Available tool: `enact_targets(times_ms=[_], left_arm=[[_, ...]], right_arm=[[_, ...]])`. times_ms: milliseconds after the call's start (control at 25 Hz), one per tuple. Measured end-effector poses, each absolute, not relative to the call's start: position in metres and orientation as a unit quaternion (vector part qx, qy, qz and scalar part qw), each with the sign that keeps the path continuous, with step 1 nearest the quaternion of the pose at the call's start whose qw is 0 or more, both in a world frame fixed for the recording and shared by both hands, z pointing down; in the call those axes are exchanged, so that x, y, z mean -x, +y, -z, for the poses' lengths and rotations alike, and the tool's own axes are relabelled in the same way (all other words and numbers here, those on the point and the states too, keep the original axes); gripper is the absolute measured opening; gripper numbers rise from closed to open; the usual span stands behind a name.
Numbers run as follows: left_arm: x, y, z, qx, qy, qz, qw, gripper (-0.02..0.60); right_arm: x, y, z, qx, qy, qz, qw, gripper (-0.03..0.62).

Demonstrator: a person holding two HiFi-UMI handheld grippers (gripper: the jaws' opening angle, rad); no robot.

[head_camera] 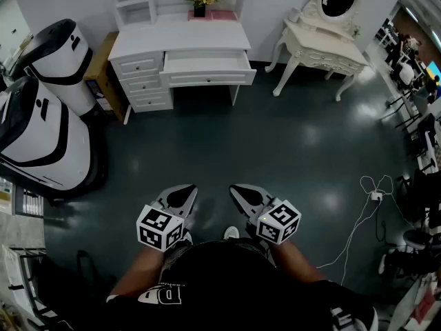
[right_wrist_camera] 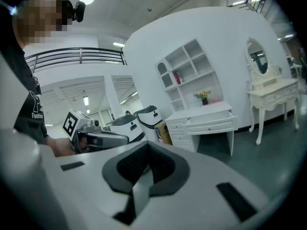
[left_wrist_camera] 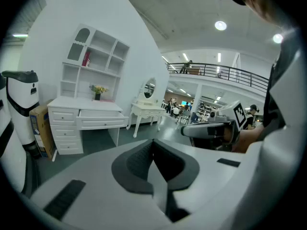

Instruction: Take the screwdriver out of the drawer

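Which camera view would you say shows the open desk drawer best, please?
The head view: it looks down into the pulled-out drawer, though no screwdriver can be made out inside. Both gripper views see it far off and nearly level, showing its front, hardly its inside.

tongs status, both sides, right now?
Left tongs: closed, empty.
Right tongs: closed, empty.
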State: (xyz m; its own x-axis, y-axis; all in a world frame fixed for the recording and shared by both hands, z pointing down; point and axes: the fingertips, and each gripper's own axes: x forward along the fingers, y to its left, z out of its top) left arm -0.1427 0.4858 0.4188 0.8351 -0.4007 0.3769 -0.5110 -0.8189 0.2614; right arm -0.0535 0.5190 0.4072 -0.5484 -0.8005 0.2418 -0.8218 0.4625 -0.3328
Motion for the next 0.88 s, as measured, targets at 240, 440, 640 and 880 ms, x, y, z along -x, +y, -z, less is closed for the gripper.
enact_targets(times_ms=[240, 440, 640, 880], left_arm=[[0.136, 0.489, -0.414, -0.943, -0.242, -0.149, 0.175, 0.014], [0.13, 0.494, -0.414, -0.943, -0.24, -0.15, 0.174, 0.014], [0.126, 0.496, -0.417, -0.941, -0.244, -0.147, 0.181, 0.014], [0.115, 0.503, -0.42, -0.939, -0.249, -0.153, 0.184, 0.014]], right_arm=[[0.05, 0.523, -0.407, -0.47, -0.857, -0.209, 0.025, 0.005], [0.047, 0.527, -0.407, -0.466, -0.858, -0.214, 0.024, 0.005], [0.04, 0.525, -0.411, -0.472, -0.851, -0.229, 0.017, 0.008], [0.026, 0.53, -0.406, -0.471, -0.852, -0.227, -0.002, 0.008]])
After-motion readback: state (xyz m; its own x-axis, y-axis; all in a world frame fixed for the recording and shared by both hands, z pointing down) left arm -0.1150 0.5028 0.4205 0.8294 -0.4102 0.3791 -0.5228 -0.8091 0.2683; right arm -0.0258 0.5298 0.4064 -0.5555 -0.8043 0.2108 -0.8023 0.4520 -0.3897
